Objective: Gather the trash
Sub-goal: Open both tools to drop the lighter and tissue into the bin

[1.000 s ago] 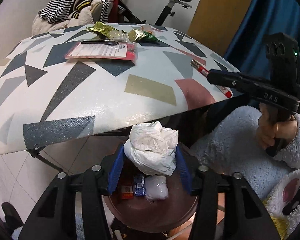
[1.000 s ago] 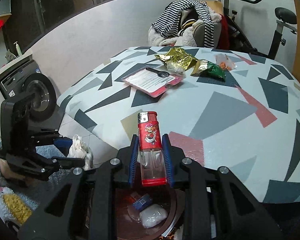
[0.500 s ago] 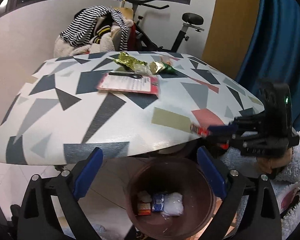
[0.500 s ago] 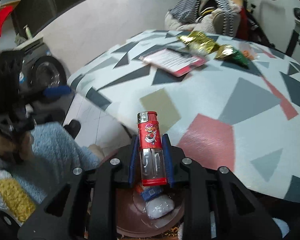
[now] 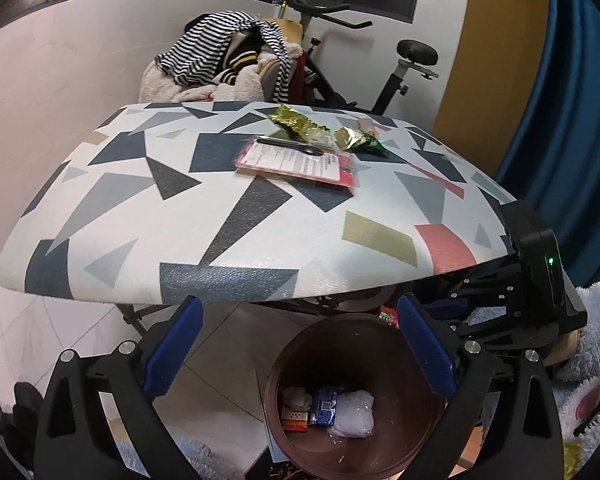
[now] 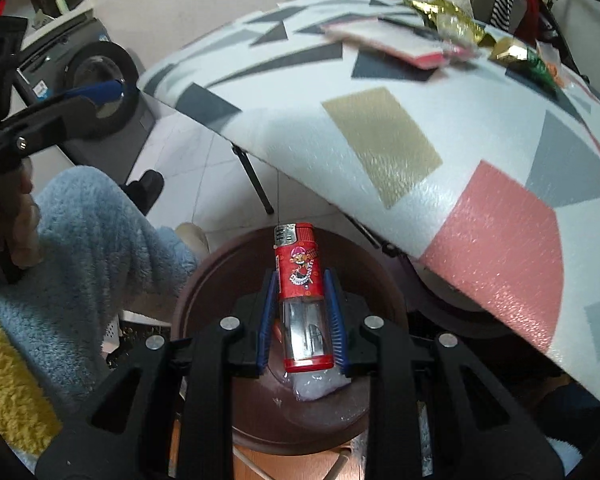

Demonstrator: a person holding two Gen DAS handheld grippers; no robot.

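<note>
My left gripper (image 5: 300,348) stands wide open with nothing between its blue pads, above the near side of a brown bin (image 5: 340,352). In the bin lie a white tissue wad (image 5: 296,396), a blue packet (image 5: 326,404) and clear plastic (image 5: 354,414). My right gripper (image 6: 300,300) is shut on a red lighter (image 6: 298,268), metal head forward, and it hangs tilted down over the bin (image 6: 204,280). On the table lie a gold wrapper (image 5: 296,124), a green-gold wrapper (image 5: 360,140) and a pink-edged card pack (image 5: 300,164).
The patterned table (image 5: 180,240) overhangs the bin's far side. Behind it are a chair piled with clothes (image 5: 228,60) and an exercise bike (image 5: 400,72). A washing machine (image 6: 96,76) stands to the left, and a fluffy blue sleeve (image 6: 100,232) lies beside the bin.
The left gripper opened and the white wad it held now lies in the bin; it then drew back and up. The right gripper came down over the bin with the lighter.
</note>
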